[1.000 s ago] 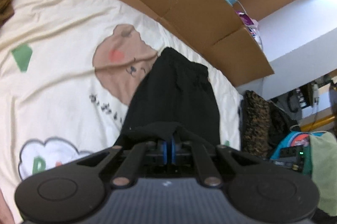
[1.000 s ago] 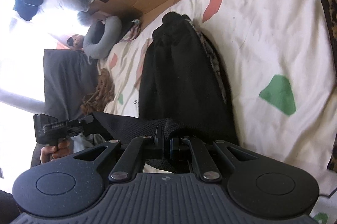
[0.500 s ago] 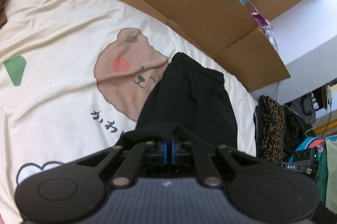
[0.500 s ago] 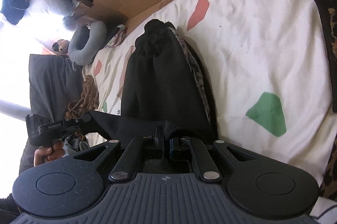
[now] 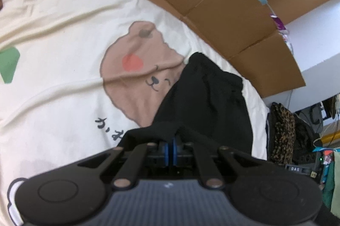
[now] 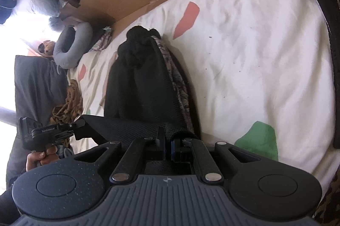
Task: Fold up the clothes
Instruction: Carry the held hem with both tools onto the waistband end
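The left claw (image 5: 172, 146) is pinching one edge of the black garment (image 5: 208, 102); the right claw (image 6: 167, 146) is clamping another edge; the garment is lying mid-frame on the cream bedsheet (image 5: 63, 39), beside the bear print (image 5: 138, 68).

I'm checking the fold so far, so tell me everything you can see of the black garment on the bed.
The black garment is a soft, matte knit, probably trousers or shorts, with a gathered, bunched far end. It lies lengthwise on the cream bear-print bedsheet, partly covering the bear's face. Its near edge is lifted and stretched between the two tools: the left tool and the right tool are each shut on a pinch of its hem. A patterned grey-brown fabric peeks out along one side.
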The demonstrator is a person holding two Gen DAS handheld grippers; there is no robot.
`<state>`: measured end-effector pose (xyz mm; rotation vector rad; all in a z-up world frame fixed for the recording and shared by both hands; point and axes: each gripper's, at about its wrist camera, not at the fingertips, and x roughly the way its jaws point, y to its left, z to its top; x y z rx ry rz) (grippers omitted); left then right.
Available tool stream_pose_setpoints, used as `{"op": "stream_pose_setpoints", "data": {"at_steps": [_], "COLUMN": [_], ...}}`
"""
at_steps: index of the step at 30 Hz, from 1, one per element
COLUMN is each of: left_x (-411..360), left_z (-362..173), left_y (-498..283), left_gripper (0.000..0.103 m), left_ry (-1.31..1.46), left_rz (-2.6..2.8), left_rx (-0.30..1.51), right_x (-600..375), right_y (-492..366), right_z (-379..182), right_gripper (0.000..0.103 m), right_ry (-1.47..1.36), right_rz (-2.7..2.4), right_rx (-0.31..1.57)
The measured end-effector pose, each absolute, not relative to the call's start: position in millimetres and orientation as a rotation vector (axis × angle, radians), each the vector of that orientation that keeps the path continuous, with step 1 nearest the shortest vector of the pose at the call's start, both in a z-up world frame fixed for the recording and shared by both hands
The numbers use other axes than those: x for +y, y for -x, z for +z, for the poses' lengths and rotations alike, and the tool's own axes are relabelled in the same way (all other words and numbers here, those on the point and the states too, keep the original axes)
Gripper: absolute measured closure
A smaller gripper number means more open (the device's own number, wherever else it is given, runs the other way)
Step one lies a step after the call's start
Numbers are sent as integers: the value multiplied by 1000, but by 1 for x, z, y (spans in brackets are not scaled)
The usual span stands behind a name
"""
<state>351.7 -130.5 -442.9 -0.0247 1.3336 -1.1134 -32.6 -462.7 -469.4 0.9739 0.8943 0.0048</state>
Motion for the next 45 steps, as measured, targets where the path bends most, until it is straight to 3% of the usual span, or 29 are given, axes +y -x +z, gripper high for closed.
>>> {"op": "stream_pose_setpoints", "data": {"at_steps": [10,13,15,22,31,33,36,40,45], "left_x": [-144,-142,-141,-140,-145,-147,-147,-148,-152], "left_z": [-464,-465,-465,-467,-471,-471,-470,-465,-461], "left_y": [-358,-358,-356,-352,-349,-349,-350,-352,-358], "left_gripper": [96,91,89,78,74,74,74,74,73], "left_ry": [33,47,52,67,55,55,72,105,135], "left_rz": [-1083,-1086,-1095,-1105,-1108,-1108,-1118,-1136,-1145], "left_rx": [1362,1370,1372,1375,1373,1371,1371,1362,1352], "right_x": [-467,-468,-468,-457,-441,-442,-446,-454,-468], "right_y": [33,39,44,55,42,38,37,35,29], "right_z": [-493,-493,-493,-498,-503,-502,-500,-497,-492], "right_gripper": [97,81,63,50,51,67,74,73,55], "right_ry": [-1049,-1062,-1073,-1103,-1067,-1067,-1080,-1095,-1117], "right_rz": [-13,-8,-5,38,68,71,75,63,31], "right_rx": [885,871,859,858,883,880,872,857,819]}}
